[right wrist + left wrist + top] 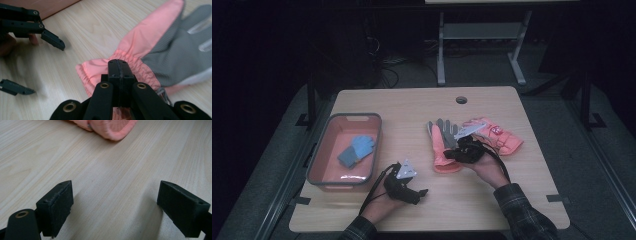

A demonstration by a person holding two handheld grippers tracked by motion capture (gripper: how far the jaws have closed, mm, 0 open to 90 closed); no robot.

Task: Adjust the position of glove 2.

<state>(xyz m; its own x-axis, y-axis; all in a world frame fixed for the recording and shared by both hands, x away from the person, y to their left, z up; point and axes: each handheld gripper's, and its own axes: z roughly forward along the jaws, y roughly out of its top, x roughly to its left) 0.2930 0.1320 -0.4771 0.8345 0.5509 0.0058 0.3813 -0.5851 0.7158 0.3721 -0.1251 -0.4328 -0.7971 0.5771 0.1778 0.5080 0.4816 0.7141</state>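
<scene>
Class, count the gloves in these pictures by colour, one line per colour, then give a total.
Pink-and-grey padded gloves lying on the wooden table: 2
Blue knitted glove inside the red plastic tray: 1
Total: 3

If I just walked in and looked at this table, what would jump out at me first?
Probably the pink and grey glove lying near the middle of the wooden table, with a second pink glove just beyond it. The right gripper, jaws shut, sits at the near glove's cuff. At the left, a red tub holds a small blue glove.
</scene>
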